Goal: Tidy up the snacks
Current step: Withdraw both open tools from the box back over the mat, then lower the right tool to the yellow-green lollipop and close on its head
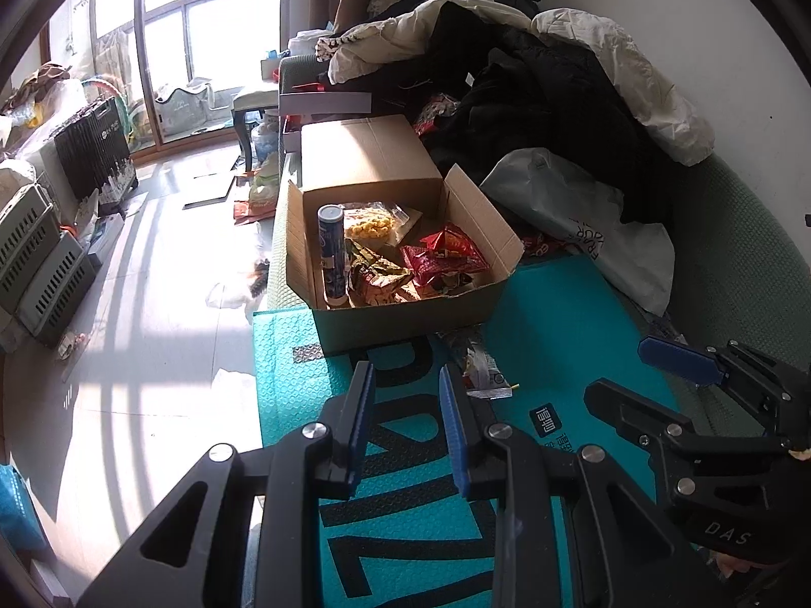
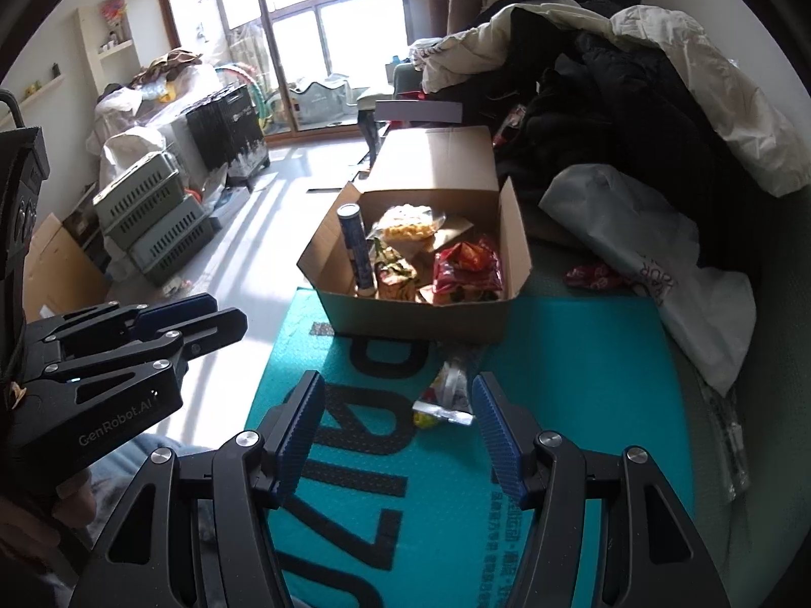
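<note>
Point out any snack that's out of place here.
One small clear snack packet lies loose on the teal mat, just in front of the cardboard box, while the other snacks sit inside the box.

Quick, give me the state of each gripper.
Left gripper: at its narrowest, nothing held.
Right gripper: open, nothing held.

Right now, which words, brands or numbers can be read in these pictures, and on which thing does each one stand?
"GenRobot.AI": on the body of the left gripper.
"DAS": on the body of the right gripper.
"OUR": on the white plastic bag; the rest is unclear.
Big black letters on the teal mat: partly covered, no whole word; the small print is too small.
Label on the blue tube: too blurred.
</note>
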`<state>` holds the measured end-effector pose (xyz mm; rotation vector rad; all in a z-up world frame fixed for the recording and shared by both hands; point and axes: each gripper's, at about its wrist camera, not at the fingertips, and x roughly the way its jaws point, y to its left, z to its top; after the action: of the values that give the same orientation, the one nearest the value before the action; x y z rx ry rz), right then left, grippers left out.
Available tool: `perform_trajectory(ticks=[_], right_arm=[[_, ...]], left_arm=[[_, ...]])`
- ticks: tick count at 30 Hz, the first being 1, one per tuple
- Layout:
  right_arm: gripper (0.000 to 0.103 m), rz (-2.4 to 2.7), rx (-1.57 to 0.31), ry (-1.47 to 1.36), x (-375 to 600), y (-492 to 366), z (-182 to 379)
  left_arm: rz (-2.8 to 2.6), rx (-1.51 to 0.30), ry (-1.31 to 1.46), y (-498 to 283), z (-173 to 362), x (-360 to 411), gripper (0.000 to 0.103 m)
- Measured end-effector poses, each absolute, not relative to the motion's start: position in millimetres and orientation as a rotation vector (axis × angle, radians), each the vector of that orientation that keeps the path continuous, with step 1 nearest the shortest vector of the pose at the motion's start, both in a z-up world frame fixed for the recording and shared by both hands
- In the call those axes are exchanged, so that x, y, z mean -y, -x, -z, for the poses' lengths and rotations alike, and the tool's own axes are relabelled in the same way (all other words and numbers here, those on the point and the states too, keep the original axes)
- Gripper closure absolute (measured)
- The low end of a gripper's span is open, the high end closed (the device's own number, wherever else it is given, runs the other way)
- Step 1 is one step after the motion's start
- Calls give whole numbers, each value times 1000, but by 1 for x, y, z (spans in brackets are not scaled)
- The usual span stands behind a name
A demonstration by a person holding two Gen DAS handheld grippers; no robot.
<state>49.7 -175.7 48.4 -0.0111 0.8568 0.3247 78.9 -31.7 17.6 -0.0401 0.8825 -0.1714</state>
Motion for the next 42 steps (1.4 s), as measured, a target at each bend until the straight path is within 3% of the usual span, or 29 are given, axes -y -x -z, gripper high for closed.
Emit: perform_trajectory(ticks=[24,42], right_arm=[[43,-360,-1077,7,165,-75,86],[51,-357,-1177,-181,172,-137,148]], left_arm=[[113,-1113,196,-91,93,17,78],[65,-1176,296,-128,126,-7,78]])
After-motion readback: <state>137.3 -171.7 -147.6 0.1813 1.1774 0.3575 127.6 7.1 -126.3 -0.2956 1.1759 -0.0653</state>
